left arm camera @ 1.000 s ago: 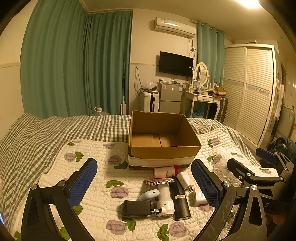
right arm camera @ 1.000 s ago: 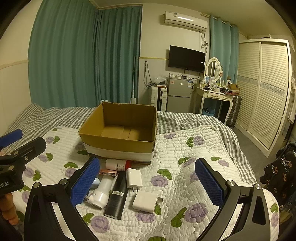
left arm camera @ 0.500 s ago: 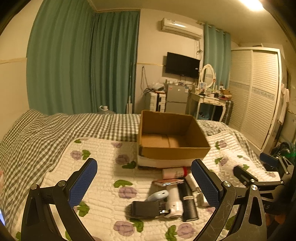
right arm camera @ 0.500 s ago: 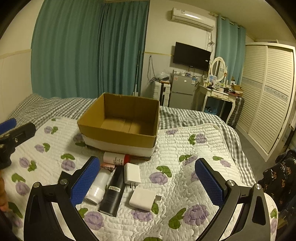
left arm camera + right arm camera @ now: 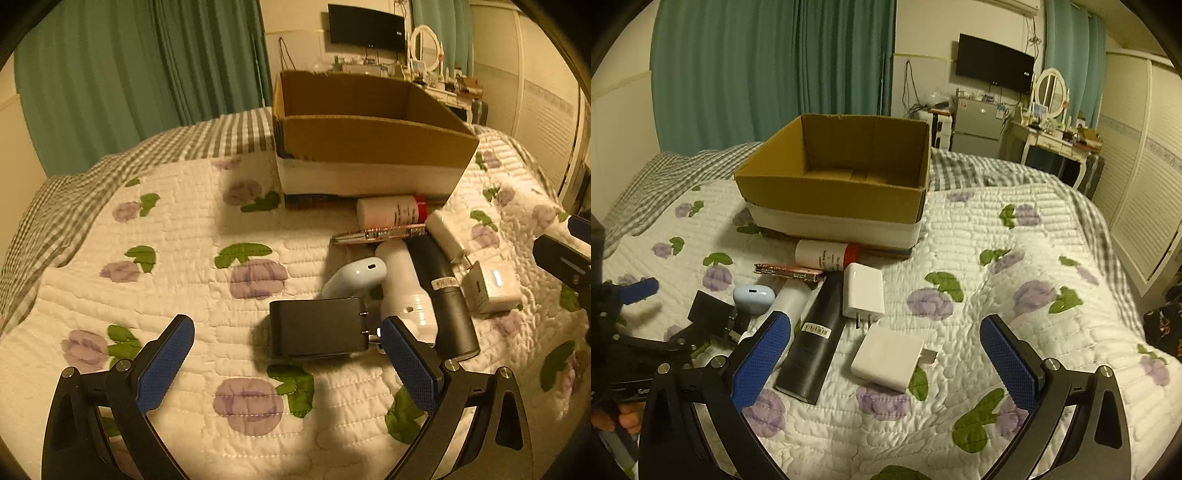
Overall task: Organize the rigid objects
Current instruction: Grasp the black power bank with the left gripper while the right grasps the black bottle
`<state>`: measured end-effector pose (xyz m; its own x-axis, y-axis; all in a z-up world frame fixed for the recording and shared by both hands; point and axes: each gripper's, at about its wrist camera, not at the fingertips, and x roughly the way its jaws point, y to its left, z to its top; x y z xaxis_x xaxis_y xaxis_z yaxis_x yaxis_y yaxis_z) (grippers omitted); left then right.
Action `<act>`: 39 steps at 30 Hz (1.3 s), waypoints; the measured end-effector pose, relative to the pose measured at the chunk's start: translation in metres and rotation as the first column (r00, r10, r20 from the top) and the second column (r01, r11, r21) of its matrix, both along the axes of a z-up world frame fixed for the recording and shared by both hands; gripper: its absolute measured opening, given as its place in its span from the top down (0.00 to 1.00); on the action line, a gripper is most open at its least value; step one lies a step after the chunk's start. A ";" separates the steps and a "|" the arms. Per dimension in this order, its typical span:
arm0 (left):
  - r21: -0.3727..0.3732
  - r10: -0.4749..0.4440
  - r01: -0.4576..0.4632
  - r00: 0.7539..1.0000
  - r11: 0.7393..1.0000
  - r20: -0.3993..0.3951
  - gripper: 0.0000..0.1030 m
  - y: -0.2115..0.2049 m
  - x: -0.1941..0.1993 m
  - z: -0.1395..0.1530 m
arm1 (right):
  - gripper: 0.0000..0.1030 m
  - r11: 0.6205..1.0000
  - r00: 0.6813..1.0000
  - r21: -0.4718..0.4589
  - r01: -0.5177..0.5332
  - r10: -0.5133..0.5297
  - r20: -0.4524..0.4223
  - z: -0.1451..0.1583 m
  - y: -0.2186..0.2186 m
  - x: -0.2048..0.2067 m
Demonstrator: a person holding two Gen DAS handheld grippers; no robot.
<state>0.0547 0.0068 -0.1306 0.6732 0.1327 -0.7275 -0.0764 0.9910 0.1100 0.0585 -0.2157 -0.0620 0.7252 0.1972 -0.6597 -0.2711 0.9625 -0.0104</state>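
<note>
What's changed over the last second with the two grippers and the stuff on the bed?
The left gripper has dropped low toward the black adapter, open and holding nothing. The right gripper has eased down slightly toward the square white charger, also open. The items and the cardboard box lie as before.

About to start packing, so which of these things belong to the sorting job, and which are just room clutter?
For the job: cardboard box; black adapter; blue earbud case; white bottle; black cylinder; two white chargers; red-capped bottle; pink case.

Just lying about: TV; mirror; fridge; curtains.
</note>
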 end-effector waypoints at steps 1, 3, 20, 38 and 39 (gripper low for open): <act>-0.001 -0.003 0.003 1.000 1.000 -0.010 0.02 0.000 0.002 -0.003 | 0.00 1.000 1.000 0.004 -0.003 0.004 -0.007 -0.002 -0.001 0.001; 0.013 0.005 -0.004 0.999 1.000 -0.042 0.02 0.000 0.008 -0.011 | 0.00 1.000 1.000 0.009 -0.009 0.009 -0.028 -0.006 0.000 0.005; -0.046 0.018 -0.027 0.984 0.999 -0.175 0.03 0.002 0.038 -0.040 | 0.00 0.995 0.995 -0.087 -0.047 0.039 -0.088 -0.029 0.027 0.013; -0.112 0.035 -0.043 0.997 0.993 -0.073 0.34 0.021 0.015 -0.002 | 0.20 0.988 0.981 -0.111 -0.110 0.090 -0.173 -0.049 0.053 0.020; -0.117 0.036 -0.043 0.997 0.992 -0.066 0.34 0.021 0.014 0.000 | 0.23 0.988 0.977 -0.102 -0.117 0.096 -0.191 -0.052 0.056 0.023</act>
<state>0.0685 0.0278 -0.1306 0.6209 0.0689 -0.7809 -0.1122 0.9937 -0.0015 0.0813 -0.1601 -0.1138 0.5676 0.1845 -0.8024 -0.3796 0.9234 -0.0562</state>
